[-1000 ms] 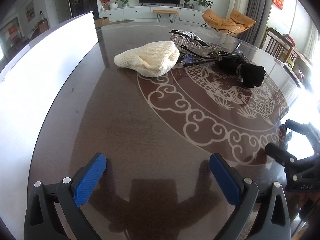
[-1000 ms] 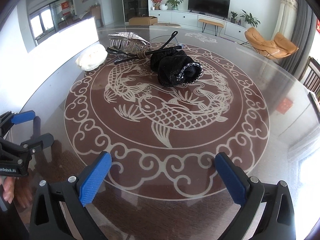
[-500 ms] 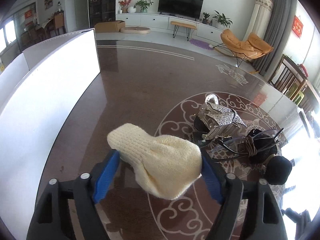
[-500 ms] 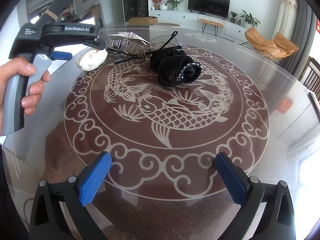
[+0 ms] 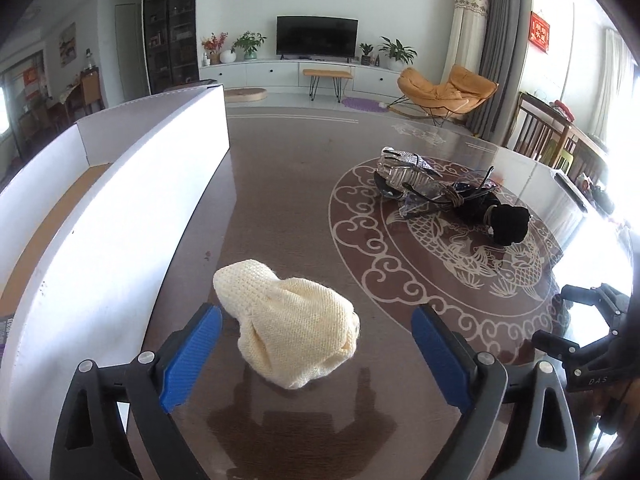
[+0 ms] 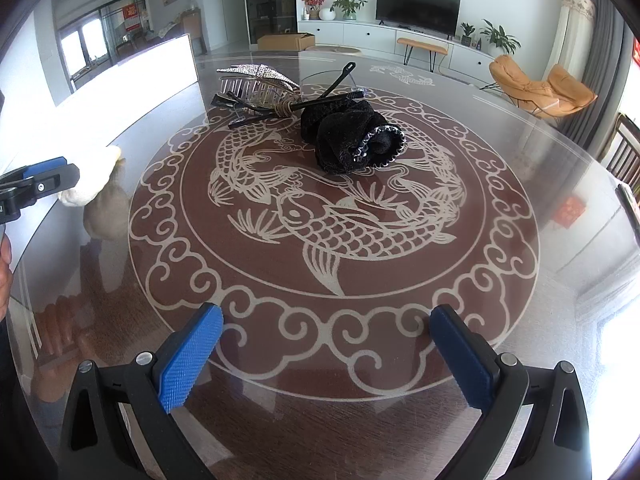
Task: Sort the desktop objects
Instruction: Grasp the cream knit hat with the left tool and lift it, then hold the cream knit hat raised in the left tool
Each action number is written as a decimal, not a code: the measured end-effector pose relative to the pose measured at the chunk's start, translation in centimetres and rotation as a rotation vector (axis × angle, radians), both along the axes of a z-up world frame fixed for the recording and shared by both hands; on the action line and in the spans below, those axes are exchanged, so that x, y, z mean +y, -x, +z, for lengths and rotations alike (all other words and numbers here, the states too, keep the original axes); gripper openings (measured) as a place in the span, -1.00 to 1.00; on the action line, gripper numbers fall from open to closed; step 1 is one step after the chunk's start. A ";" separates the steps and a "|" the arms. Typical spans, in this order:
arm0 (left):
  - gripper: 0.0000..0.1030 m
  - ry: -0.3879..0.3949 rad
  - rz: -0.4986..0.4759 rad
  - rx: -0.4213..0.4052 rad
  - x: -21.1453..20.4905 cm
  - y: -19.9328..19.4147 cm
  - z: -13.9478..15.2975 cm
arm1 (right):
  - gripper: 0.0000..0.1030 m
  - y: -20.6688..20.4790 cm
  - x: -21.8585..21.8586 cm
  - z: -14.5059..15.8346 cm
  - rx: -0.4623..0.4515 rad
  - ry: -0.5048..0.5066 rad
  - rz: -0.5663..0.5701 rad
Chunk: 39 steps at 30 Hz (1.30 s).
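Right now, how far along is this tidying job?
Barely started. Nothing shows inside the white box; only part of its brown floor is visible. The left hand-held gripper sits open around the cream knitted hat, not yet gripping. The right hand-held gripper is open and idle. The black knit item, sparkly hair claw and glasses wait on the table.

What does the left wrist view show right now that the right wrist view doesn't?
Only the left wrist view shows the whole cream knit hat between the open left gripper fingers, and the brown floor inside the white box. Only the right wrist view shows the open right gripper head-on and the black hat's sequinned opening. Both show the rhinestone hair claw, the glasses and the koi-patterned table.
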<state>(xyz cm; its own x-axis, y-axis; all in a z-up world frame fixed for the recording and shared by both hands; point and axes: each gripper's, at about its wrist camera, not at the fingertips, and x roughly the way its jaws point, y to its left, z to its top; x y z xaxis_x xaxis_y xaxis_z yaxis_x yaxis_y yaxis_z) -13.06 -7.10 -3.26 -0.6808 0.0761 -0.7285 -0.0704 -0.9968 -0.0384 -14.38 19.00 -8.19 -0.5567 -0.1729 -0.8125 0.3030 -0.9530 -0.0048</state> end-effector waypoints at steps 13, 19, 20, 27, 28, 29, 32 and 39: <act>1.00 0.039 0.206 -0.132 -0.8 2.7 -4.8 | 1.00 0.0 0.1 0.0 0.000 -0.001 0.000; 1.00 0.039 0.202 -0.131 -0.8 2.7 -5.0 | 1.00 0.0 0.1 0.0 0.000 -0.003 -0.002; 1.00 0.040 0.202 -0.131 -0.8 2.7 -5.0 | 1.00 0.0 0.1 0.0 0.000 -0.003 -0.002; 1.00 0.039 0.202 -0.131 -0.8 2.7 -4.9 | 1.00 0.0 0.2 0.0 0.001 -0.004 -0.002; 1.00 0.039 0.202 -0.131 -0.8 2.7 -4.9 | 1.00 0.0 0.2 0.0 0.001 -0.004 -0.002; 1.00 0.039 0.202 -0.131 -0.8 2.7 -4.9 | 1.00 0.0 0.2 0.0 0.001 -0.004 -0.002; 1.00 0.039 0.202 -0.131 -0.8 2.7 -4.9 | 1.00 0.0 0.2 0.0 0.001 -0.004 -0.002; 1.00 0.040 0.202 -0.131 -0.8 2.7 -4.9 | 1.00 0.0 0.2 0.0 0.001 -0.004 -0.002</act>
<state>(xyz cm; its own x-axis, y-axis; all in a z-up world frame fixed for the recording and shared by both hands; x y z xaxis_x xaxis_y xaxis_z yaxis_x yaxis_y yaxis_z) -15.77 -7.86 -8.19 -0.5789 -0.0826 -0.8112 0.1340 -0.9910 0.0053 -14.37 19.19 -8.17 -0.5577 -0.1684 -0.8128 0.3007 -0.9537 -0.0088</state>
